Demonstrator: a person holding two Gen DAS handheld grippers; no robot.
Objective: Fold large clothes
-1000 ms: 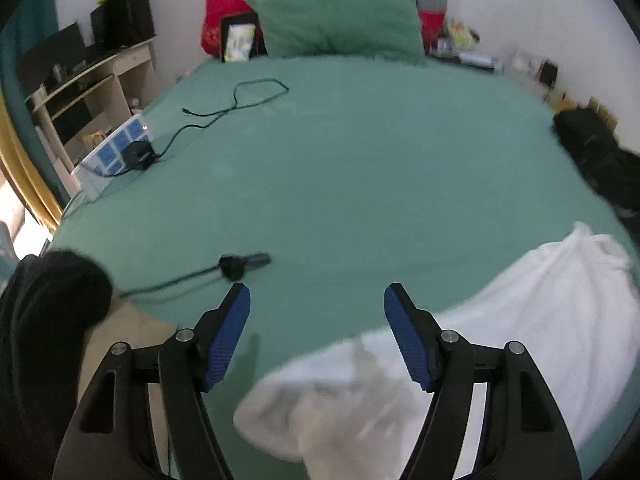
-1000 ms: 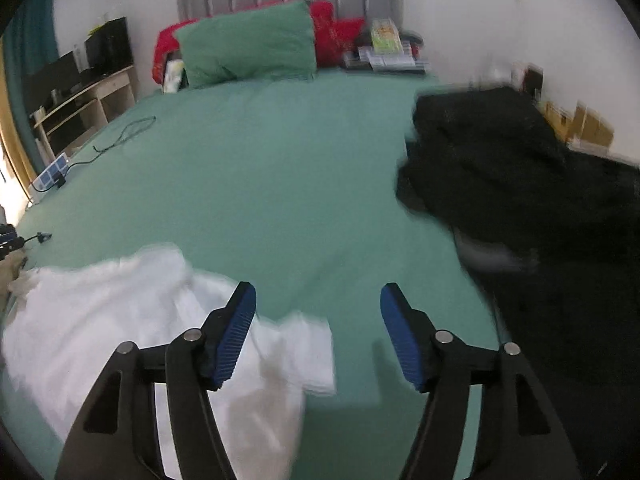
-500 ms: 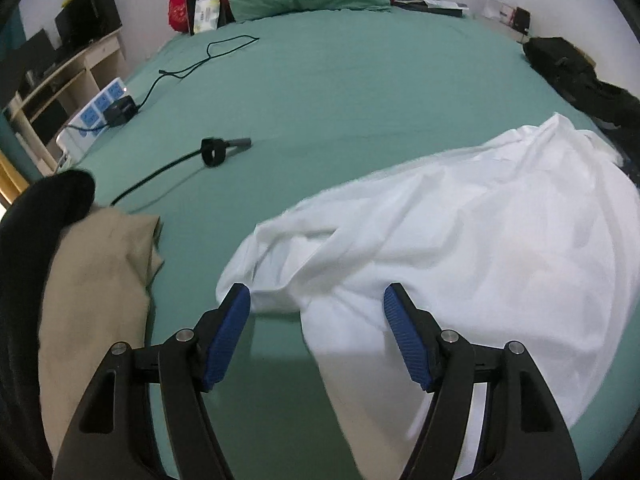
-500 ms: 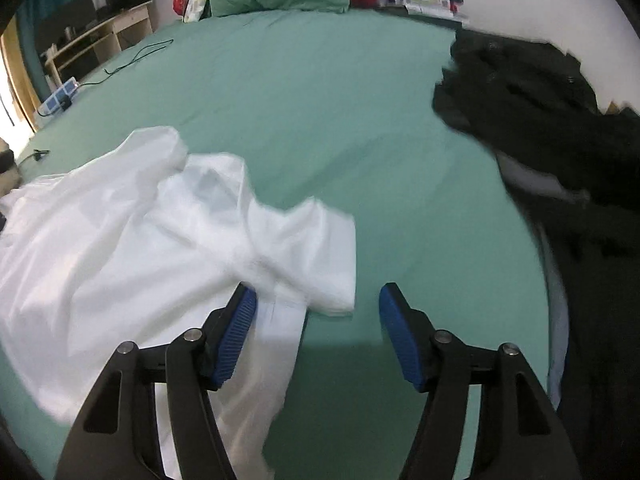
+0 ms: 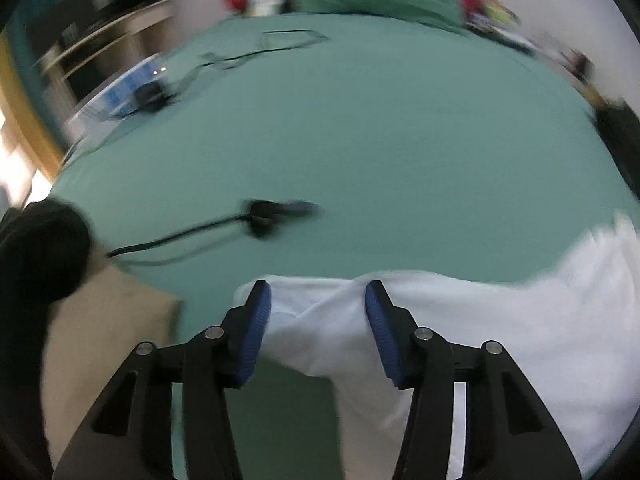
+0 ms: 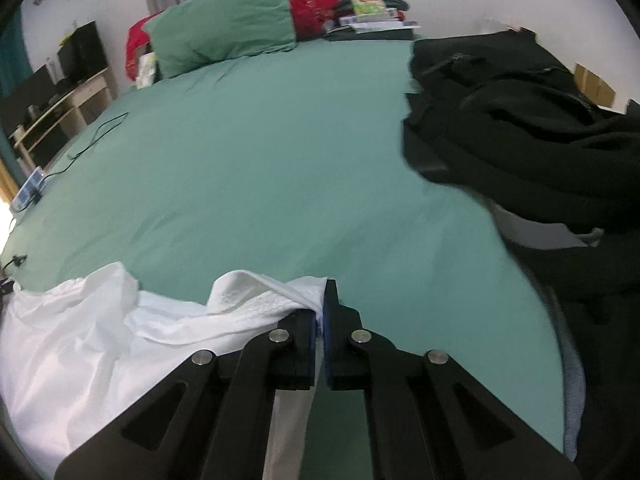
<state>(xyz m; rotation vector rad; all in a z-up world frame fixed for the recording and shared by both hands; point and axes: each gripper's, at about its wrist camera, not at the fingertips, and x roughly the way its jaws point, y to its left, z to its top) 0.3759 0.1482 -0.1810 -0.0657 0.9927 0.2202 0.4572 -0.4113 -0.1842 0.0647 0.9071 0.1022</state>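
Lying crumpled on the green bedsheet (image 6: 280,152): rumpled white cotton garment (image 6: 100,352). Pinching its corner, right gripper (image 6: 320,312) (pads together). Closing around another edge, left gripper (image 5: 318,320), not yet pressing.

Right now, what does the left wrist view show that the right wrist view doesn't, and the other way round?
Left wrist only: the left gripper, jaws closing with white fabric between them, a black plug and cable and a tan garment.
Right wrist only: the right gripper shut on an edge of the white garment, and the black clothes pile.
Both: the white garment, the green bedsheet and the green pillow.
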